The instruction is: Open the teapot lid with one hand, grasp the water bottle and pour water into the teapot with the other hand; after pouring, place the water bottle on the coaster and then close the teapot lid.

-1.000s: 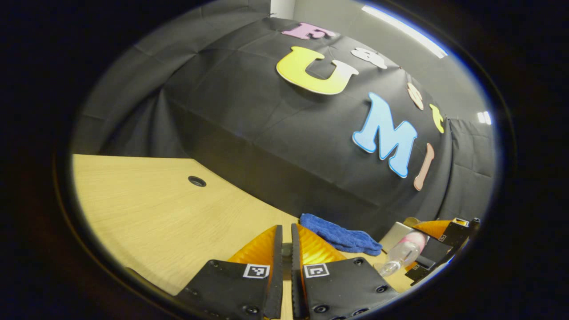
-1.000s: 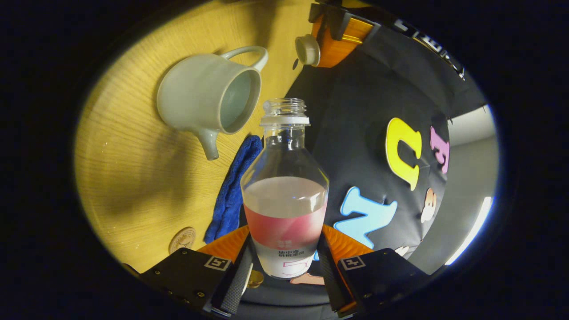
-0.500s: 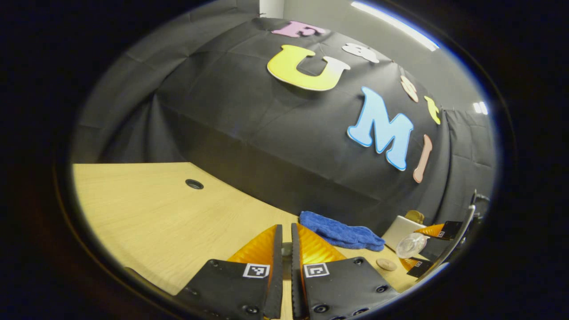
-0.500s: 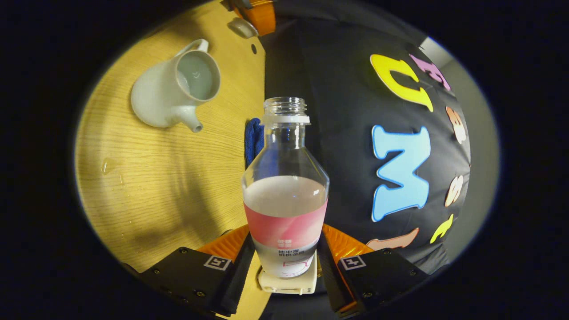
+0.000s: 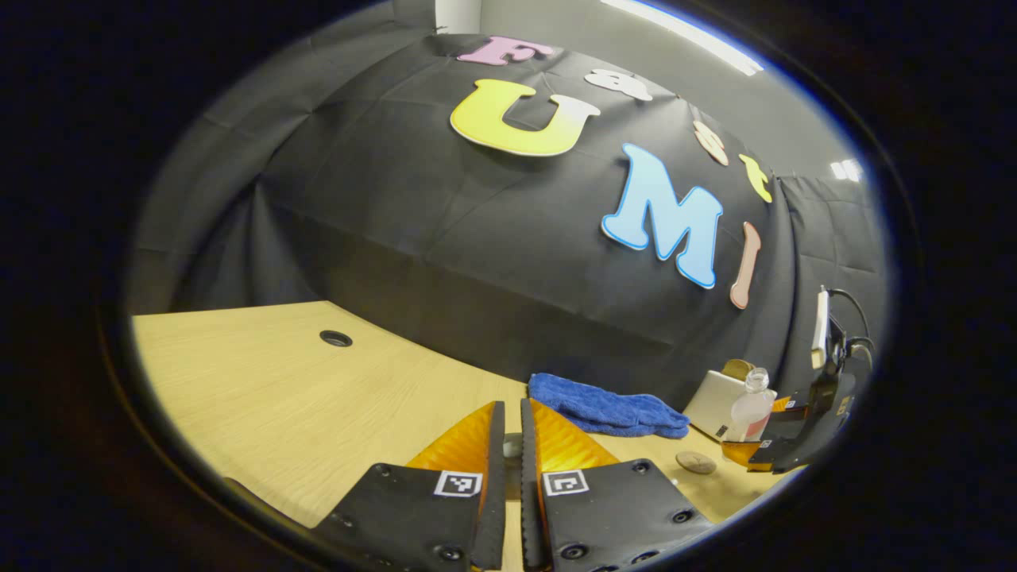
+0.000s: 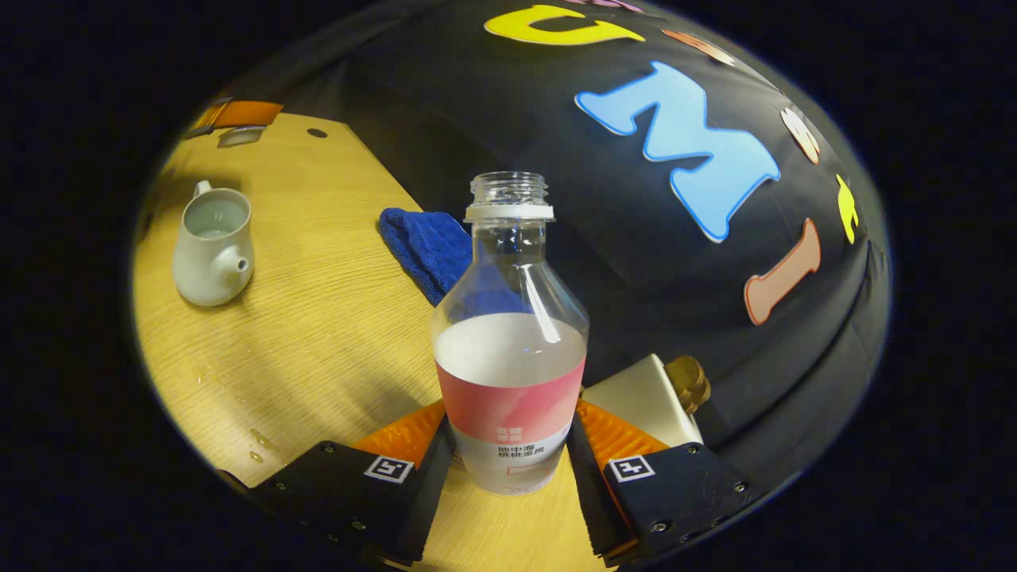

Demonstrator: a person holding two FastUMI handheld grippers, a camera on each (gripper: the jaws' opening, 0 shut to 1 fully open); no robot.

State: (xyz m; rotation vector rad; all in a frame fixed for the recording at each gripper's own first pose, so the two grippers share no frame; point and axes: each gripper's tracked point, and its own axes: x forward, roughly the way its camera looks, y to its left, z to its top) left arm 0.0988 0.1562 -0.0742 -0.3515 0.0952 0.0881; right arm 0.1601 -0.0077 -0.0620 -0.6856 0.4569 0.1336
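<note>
My right gripper (image 6: 510, 417) is shut on the lower body of a clear water bottle (image 6: 508, 334) with a pink label. The bottle is upright, capless and about half full. In the left gripper view that bottle (image 5: 749, 407) stands just right of a round wooden coaster (image 5: 697, 461). The pale teapot (image 6: 210, 248) stands open on the table at far left, with water inside. My left gripper (image 5: 508, 407) is nearly closed on the knob of the teapot lid (image 6: 238, 137), held above the table's far corner.
A blue cloth (image 6: 425, 242) lies by the wall between the teapot and the bottle. A cream box (image 6: 643, 397) with a small wooden stack (image 6: 690, 381) sits right of the bottle. Water drops (image 6: 238, 405) dot the wooden table (image 5: 278, 397), which has a cable hole (image 5: 336, 338).
The right gripper has swung the bottle back from its tilt over the teapot to upright and carried it right, toward the cream box. The left gripper has barely moved with the lid.
</note>
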